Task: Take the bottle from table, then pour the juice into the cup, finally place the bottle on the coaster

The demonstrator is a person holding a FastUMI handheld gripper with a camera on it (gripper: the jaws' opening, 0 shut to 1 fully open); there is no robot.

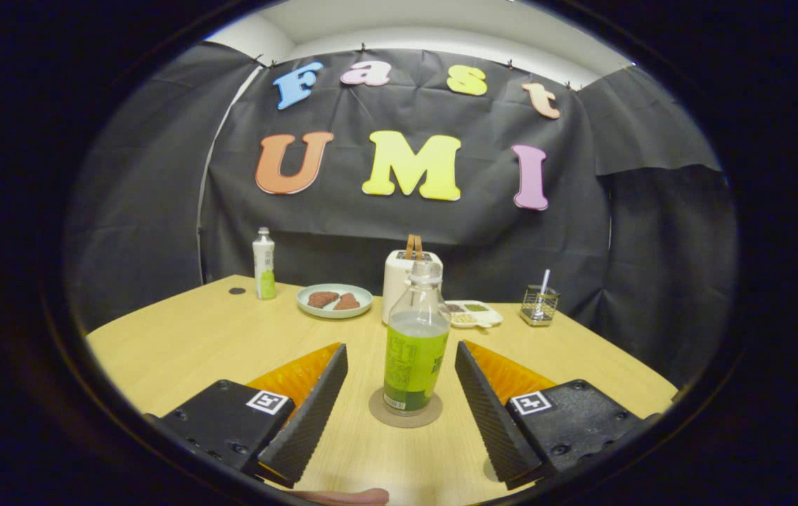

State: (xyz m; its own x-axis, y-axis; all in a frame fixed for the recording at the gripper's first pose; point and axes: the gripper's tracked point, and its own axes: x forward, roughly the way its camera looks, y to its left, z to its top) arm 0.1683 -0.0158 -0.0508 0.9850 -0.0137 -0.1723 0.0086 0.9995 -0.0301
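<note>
Wide open, my gripper [401, 365] holds nothing; I see the bottle [415, 344] upright on its coaster [406, 414] between the fingers, a toaster [399, 277] behind.

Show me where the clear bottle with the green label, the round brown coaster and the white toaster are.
Clear bottle with the green label [414, 365]: gripper view, on the label, between the open gripper's [401, 365] fingers.
Round brown coaster [381, 412]: gripper view, on its bare rim.
White toaster [394, 284]: gripper view, on its front wall.
</note>
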